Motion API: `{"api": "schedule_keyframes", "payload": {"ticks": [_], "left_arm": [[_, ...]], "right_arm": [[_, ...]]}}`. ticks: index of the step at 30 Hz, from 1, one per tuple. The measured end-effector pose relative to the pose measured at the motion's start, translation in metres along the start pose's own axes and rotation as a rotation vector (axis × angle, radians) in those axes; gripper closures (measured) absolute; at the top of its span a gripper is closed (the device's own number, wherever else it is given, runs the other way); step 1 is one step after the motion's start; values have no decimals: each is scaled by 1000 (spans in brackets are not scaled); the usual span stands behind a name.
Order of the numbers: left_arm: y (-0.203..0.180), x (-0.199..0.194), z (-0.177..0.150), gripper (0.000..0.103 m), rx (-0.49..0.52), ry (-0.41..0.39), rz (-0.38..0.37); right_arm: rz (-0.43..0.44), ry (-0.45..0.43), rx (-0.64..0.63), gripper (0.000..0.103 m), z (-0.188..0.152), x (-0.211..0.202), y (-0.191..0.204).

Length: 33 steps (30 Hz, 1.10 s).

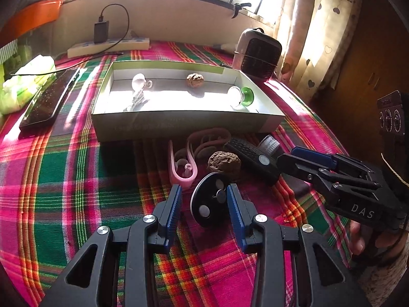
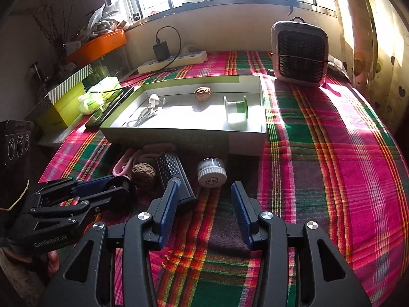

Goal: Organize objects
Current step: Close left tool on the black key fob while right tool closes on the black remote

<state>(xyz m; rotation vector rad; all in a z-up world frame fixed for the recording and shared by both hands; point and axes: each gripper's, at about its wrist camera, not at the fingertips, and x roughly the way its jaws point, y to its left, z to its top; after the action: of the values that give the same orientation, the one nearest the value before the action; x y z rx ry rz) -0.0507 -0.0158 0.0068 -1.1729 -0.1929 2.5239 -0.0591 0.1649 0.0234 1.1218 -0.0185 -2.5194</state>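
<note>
Objects for sorting lie in a loose cluster on the plaid tablecloth (image 2: pixel 332 153), just in front of a shallow open box (image 1: pixel 179 122). Inside that box sit a walnut (image 1: pixel 195 79), a green-and-white spool (image 1: pixel 241 97) on its side, and a white plug with its cable (image 1: pixel 139 87). Outside it, the cluster holds a second walnut (image 1: pixel 224 164), a pink clip (image 1: pixel 182 166), a black perforated bar-shaped device (image 2: pixel 173 176) and a small white-capped jar (image 2: pixel 211 172). At the near edge of the cluster a black round disc (image 1: pixel 208 202) stands tilted on its edge between the blue pads of the left gripper (image 1: pixel 204 199); whether the pads press on it or only flank it cannot be told. The right gripper (image 2: pixel 204 199) hovers with its jaws partly apart and nothing between them, just short of the jar, its left finger in front of the black device. Beyond the box stand a small fan heater (image 2: pixel 300 53) and a power strip (image 2: pixel 173 61).
</note>
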Motion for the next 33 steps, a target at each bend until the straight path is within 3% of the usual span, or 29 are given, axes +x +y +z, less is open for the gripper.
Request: {"api": "schedule_keyframes", "payload": {"ticks": [7, 23, 33], "left_arm": [[5, -3, -1, 79, -22, -7, 11], [29, -16, -7, 79, -69, -27, 65], [38, -15, -6, 79, -86, -24, 52]], "right_arm": [[25, 19, -20, 59, -2, 2, 7], [88, 76, -96, 59, -3, 16, 32], [27, 76, -131, 59, 4, 25, 40]]}}
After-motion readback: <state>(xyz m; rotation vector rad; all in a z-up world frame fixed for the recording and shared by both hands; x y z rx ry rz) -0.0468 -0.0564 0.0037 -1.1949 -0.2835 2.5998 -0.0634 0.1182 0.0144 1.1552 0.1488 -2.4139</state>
